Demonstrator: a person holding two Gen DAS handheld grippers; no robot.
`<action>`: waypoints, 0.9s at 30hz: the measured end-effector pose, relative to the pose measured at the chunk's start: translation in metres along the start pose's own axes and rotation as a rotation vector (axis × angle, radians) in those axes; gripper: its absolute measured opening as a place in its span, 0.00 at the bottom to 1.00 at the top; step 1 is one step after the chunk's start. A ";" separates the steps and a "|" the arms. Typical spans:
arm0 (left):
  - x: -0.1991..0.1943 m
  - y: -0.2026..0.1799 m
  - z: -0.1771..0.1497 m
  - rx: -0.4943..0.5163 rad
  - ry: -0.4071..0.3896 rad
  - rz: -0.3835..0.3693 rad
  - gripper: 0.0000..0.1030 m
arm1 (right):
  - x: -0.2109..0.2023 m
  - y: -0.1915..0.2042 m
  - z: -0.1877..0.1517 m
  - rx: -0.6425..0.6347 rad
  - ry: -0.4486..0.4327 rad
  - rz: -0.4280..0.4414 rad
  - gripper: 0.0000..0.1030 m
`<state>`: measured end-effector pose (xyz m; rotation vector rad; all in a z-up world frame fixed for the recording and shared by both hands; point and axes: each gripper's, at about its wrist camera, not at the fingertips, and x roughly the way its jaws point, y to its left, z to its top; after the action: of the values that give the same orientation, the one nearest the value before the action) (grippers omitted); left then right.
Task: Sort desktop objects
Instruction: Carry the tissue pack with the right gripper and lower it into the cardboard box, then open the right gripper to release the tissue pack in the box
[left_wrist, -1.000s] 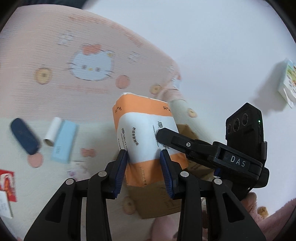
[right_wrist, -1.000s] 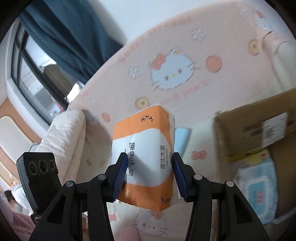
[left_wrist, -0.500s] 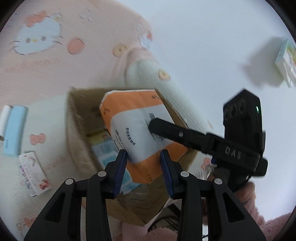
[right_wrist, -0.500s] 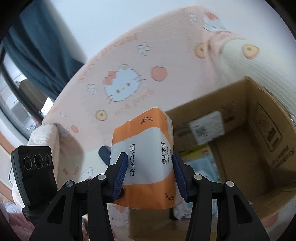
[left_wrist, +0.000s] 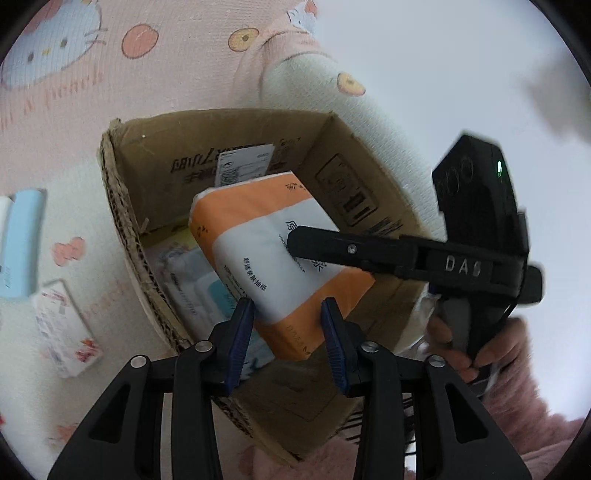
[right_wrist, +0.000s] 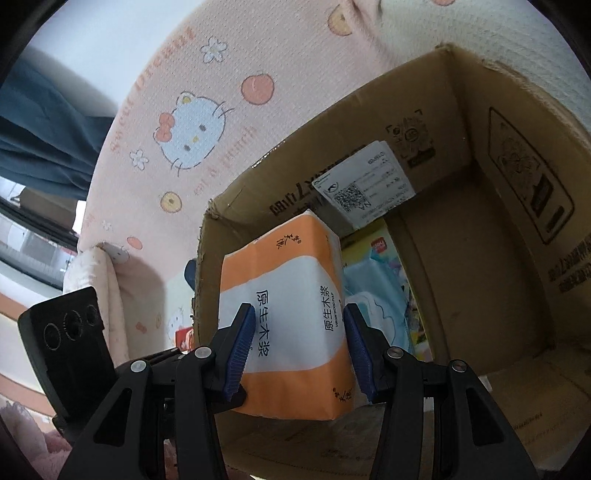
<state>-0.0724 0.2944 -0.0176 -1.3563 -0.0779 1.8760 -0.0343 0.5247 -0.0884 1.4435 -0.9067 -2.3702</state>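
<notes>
Both tools — left (left_wrist: 287, 325), right (right_wrist: 300, 345) — clench the tissue pack (right_wrist: 291, 314) over the cardboard box (right_wrist: 480, 206), the left loosening.

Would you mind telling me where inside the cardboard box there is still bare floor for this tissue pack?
The cardboard box has bare floor along its right wall, beside the wet-wipes packs. Its left half is crowded with those packs, directly under the tissue pack.

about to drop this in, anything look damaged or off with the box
The cardboard box has a ragged, frayed rim along its left wall, with torn corrugation showing, and the top corner is dog-eared. It looks worn rather than collapsing. The orange and white tissue pack held over it looks intact, only tilted.
</notes>
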 end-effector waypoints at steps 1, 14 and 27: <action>0.002 -0.005 0.000 0.021 0.013 0.037 0.41 | 0.002 0.000 0.001 -0.005 0.012 0.000 0.45; 0.000 -0.003 0.002 0.071 0.031 0.070 0.45 | 0.043 0.003 -0.005 -0.071 0.187 -0.117 0.50; -0.039 0.003 -0.001 0.000 -0.121 0.008 0.64 | 0.002 0.033 -0.009 -0.142 0.051 -0.275 0.70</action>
<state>-0.0696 0.2671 0.0109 -1.2440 -0.1335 1.9640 -0.0318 0.4944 -0.0727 1.6546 -0.5440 -2.5145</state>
